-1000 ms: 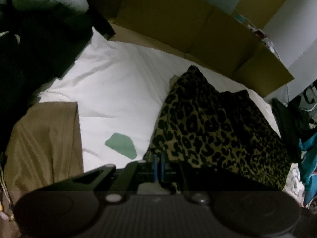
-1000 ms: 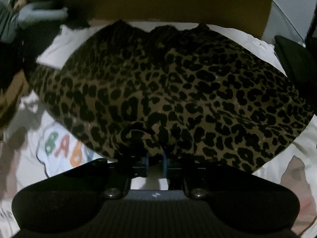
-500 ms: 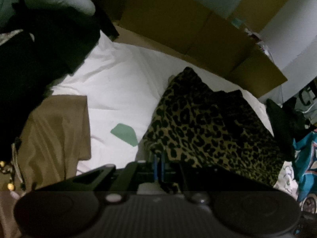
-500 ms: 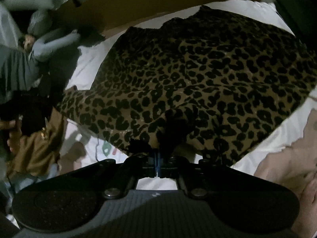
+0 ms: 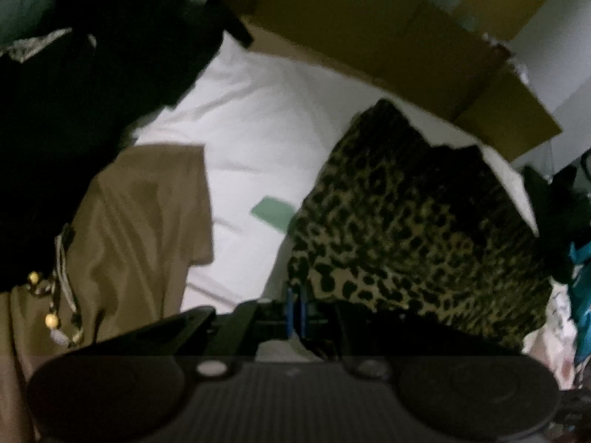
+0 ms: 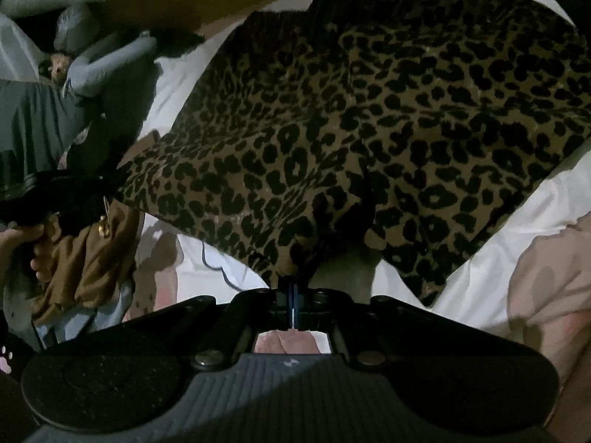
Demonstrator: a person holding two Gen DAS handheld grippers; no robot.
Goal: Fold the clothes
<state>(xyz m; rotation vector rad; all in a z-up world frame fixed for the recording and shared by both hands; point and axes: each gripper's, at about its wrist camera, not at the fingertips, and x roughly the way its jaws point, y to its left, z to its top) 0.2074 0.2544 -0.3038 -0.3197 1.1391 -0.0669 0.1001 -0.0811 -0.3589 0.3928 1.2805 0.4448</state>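
A leopard-print garment (image 5: 413,229) lies spread on a white sheet (image 5: 258,125). My left gripper (image 5: 295,306) is shut on its near left corner, the blue pads pinching the hem. In the right wrist view the same leopard-print garment (image 6: 369,118) fills most of the frame, and my right gripper (image 6: 293,295) is shut on a bunched bit of its near edge, lifting a small fold. The other gripper (image 6: 44,192) shows at far left of that view, held by a hand (image 6: 26,236).
A folded tan garment (image 5: 140,229) lies at the left, with a bead string (image 5: 51,317) by it. Dark clothes (image 5: 74,103) pile at the far left. Brown cardboard (image 5: 388,44) stands behind the bed. A green patch (image 5: 273,212) marks the sheet. Pink fabric (image 6: 554,277) lies at the right.
Both grippers have pulled back and to the left with the garment's near edge in them. The garment has slid over the sheet, and the right view has swung round, bringing the left hand into sight.
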